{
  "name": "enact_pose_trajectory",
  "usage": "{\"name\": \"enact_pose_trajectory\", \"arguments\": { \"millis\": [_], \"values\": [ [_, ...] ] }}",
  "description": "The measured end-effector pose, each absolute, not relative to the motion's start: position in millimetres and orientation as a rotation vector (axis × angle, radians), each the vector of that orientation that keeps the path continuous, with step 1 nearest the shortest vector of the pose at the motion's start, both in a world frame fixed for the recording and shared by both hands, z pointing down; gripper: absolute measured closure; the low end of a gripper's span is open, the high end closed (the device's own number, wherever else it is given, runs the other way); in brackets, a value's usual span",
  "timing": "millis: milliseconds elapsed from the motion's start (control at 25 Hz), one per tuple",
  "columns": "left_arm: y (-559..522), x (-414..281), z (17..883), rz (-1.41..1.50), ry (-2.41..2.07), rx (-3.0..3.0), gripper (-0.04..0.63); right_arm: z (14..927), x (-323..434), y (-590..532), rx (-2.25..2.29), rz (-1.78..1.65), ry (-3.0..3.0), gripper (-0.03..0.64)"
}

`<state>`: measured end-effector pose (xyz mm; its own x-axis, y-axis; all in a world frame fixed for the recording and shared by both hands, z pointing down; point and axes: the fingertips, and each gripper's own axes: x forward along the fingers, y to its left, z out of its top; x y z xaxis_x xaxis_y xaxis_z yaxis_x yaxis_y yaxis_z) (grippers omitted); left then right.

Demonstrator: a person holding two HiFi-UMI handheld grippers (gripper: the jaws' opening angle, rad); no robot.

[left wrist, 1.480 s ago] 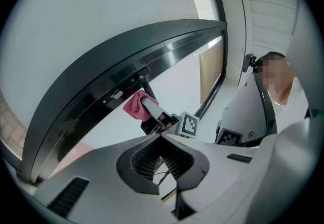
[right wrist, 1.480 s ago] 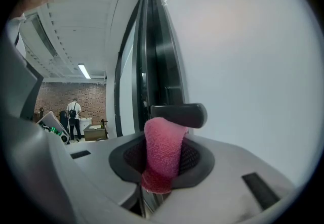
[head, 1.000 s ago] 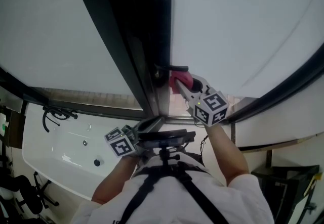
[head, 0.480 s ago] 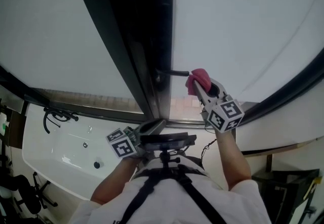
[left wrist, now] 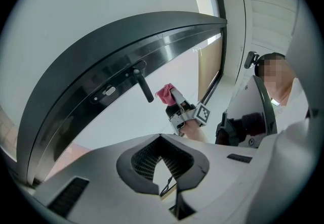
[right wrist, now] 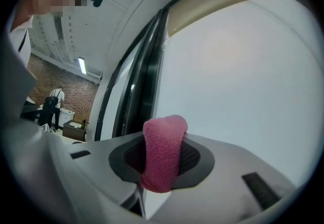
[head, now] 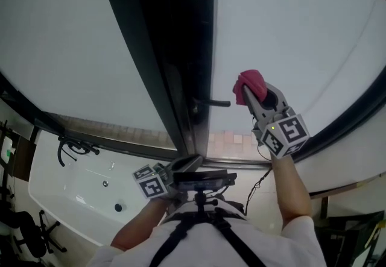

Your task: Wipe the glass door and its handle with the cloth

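The frosted white glass door fills the space ahead of both tongs, and its pane lies straight in front of the right tongs' tips. The tall dark metal door frame stands just left of the right tongs and directly beyond the left ones. A white bathtub lies below and to the left of the left tongs.

The right tongs are raised to the pane and clamped on the cloth. The left tongs sit low, close to the person's chest, well apart from the right pair. Their jaws are a narrow way apart with nothing between them.

The slim black lever handle juts from the frame just left of and slightly below the right tongs' tips, clear of them. The folded pink terry cloth is pinched between the right jaws, with its rounded end poking past the tips towards the glass. Whether it touches the pane cannot be told.
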<state>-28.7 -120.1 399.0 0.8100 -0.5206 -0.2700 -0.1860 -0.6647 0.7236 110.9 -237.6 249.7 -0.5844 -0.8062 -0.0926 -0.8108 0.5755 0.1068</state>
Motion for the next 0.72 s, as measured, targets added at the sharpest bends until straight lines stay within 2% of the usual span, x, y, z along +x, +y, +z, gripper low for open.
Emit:
{"name": "enact_pose_trajectory", "arguments": {
  "millis": [720],
  "values": [
    [-128,-81,361,-0.749,-0.677,2.345,0.603,40,7,-247,-1.062,0.839,2.607,0.52]
  ]
}}
